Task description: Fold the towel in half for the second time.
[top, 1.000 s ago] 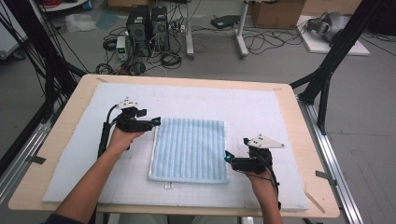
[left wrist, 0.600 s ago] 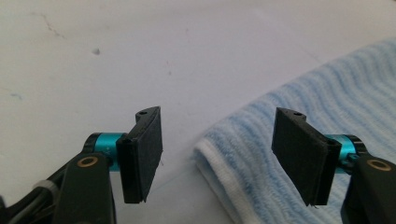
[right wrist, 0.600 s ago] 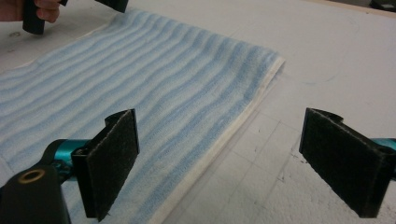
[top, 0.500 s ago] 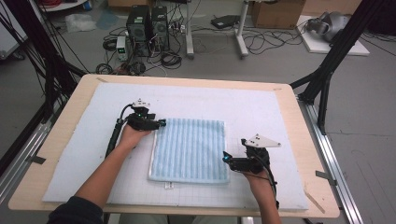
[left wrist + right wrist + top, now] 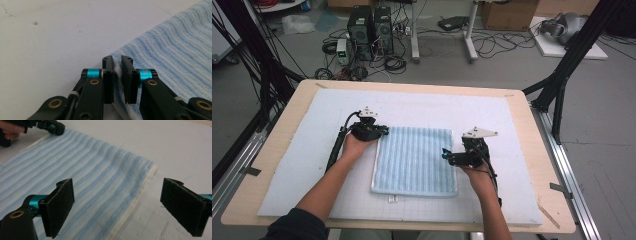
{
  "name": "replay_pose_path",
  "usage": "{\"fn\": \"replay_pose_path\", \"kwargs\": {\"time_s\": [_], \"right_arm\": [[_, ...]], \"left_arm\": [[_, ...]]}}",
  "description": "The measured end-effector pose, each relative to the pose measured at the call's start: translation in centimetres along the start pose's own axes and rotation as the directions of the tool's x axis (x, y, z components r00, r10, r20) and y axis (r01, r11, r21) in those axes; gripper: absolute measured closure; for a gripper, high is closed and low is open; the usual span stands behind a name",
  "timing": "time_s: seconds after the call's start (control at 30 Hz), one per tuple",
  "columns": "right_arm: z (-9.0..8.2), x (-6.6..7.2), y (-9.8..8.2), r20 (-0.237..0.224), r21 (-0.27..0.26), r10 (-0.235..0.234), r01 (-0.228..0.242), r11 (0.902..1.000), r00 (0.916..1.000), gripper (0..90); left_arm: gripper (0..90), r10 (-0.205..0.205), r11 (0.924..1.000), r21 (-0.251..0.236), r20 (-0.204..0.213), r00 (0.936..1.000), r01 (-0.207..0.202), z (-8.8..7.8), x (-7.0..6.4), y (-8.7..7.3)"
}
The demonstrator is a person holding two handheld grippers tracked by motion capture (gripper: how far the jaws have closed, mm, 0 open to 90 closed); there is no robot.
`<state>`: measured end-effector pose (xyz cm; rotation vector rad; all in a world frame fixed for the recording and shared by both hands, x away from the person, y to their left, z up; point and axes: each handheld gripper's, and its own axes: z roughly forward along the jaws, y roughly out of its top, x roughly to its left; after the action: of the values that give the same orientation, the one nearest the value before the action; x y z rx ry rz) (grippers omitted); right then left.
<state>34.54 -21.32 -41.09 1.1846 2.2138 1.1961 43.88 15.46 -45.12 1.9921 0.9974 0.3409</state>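
Left gripper view: my left gripper point(image 5: 117, 65) has just been closing, and its jaws now pinch the white hem at the corner of the blue towel point(image 5: 175, 50); a fold of cloth stands in the narrow gap between the pads. I read it as clamped on that far left corner.

High view: the towel point(image 5: 414, 160) lies flat in the middle of the white mat point(image 5: 302, 150), with the left gripper point(image 5: 383, 131) at its far left corner. My right gripper point(image 5: 446, 156) sits at the right edge, partway down, jaws spread.

Right gripper view: the pads stand wide apart, low over the cloth, one over the towel and one over the mat, with the hem point(image 5: 135, 202) between them. Nothing grasped there.

Risks, as I judge them:
- The left grip holds little more than hem; a quick lift could pull it free.
- Lifting left before right is clamped would drag the towel askew.
- Right jaws may close on a single layer, or miss the edge, if the towel is doubled.

Unclear: whether the towel is one layer or folded; how deep the left pinch goes, since the jaws hide the corner.
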Motion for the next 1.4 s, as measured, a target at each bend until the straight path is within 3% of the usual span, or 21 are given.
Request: {"fn": "replay_pose_path", "kwargs": {"time_s": [0.27,0.43,0.57,0.7,0.87,0.97,1.17,1.33,1.4], "right_arm": [[1.6,-1.8,2.8,0.028,0.011,0.025,-0.025,0.9996,0.9993,11.3],[3.4,-3.4,3.2,0.041,0.048,0.056,-0.058,0.9972,0.9976,12.5],[5.2,-4.1,2.8,0.042,0.085,0.067,-0.07,0.9939,0.9969,20.1],[6.8,-4.5,2.8,0.016,0.121,0.059,-0.06,0.9908,0.9981,29.8],[8.2,-4.5,3.2,0.026,0.174,0.048,-0.052,0.9834,0.9985,48.8],[8.7,-4.2,3.3,0.008,0.203,0.009,-0.01,0.9791,0.9999,58.7],[8.8,-4.4,3.2,-0.016,0.197,0.058,-0.054,0.979,0.9982,77.2],[8.8,-4.3,3.3,-0.017,0.191,0.038,-0.034,0.9811,0.9991,82.0],[8.8,-4.2,3.4,-0.014,0.189,0.02,-0.017,0.9819,0.9997,82.7]], "left_arm": [[83.3,-0.028,0.9996,-0.007,0.011,0.9995,0.028,0.0,0.2,0.0],[84.1,-0.03,0.9995,-0.007,0.02,0.9994,0.03,0.0,0.4,-0.1],[84.6,-0.029,0.9995,-0.007,0.021,0.9994,0.029,0.0,0.3,-0.1],[85.0,-0.03,0.9995,-0.007,0.024,0.9993,0.03,0.0,0.3,-0.1],[85.0,-0.034,0.9994,-0.006,0.025,0.9991,0.034,0.0,0.4,-0.1],[85.0,-0.034,0.9994,-0.007,0.025,0.9991,0.034,0.0,0.4,-0.1],[85.1,-0.034,0.9994,-0.006,0.025,0.9991,0.034,0.0,0.4,-0.1],[85.2,-0.039,0.9992,-0.008,0.031,0.9987,0.04,-0.1,0.4,-0.1],[85.3,-0.061,0.998,-0.016,0.032,0.9976,0.061,-0.1,0.5,-0.1]]}}
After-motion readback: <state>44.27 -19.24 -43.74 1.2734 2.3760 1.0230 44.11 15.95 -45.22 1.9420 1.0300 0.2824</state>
